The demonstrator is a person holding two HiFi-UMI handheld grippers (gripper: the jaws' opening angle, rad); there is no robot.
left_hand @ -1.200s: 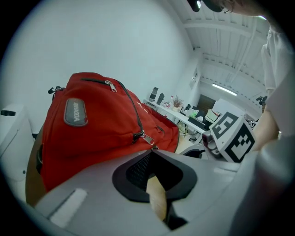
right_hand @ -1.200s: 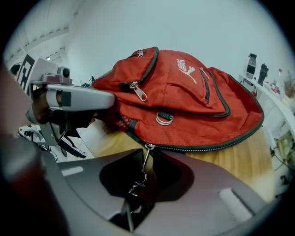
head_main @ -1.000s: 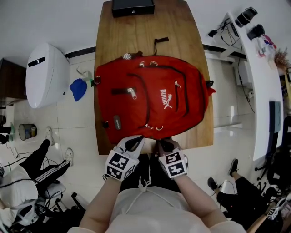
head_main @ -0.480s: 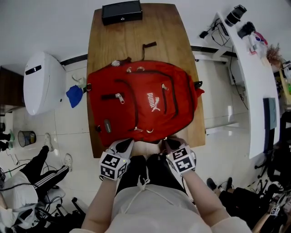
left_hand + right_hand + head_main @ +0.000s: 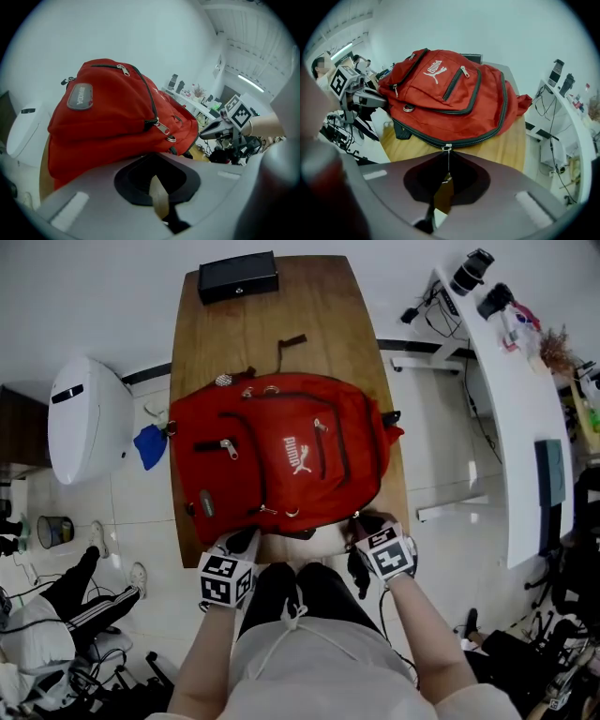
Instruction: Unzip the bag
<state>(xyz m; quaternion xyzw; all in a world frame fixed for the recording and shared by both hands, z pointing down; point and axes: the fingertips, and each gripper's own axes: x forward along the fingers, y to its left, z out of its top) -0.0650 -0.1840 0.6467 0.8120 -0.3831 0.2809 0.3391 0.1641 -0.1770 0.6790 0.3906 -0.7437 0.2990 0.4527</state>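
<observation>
- Wooden table carries the red bag. The bag lies flat, front up, close to our edge, and covers almost the whole width. A black box stands at the far end.
- We judge the bag soft and light, maybe nearly empty. The cloth sags and folds, so it will likely slide or bunch if we drag the zip without steadying it.
- The best place to hold is the thin pull of the main zip. The right gripper has its jaws closed on this pull, at the bag's near right corner.
- The pull is small and thin, so we think it can slip out if the tug is sudden.
- The left gripper sits at the bag's near edge with its jaws drawn together. We cannot tell whether they nip the cloth.
- The zip curves up the bag's right side, which reaches the table's right edge. Beyond that edge is open floor, so the right hand has room to go around.
- The far half of the table is mostly bare, so nothing there would stop the bag from sliding away from us.
</observation>
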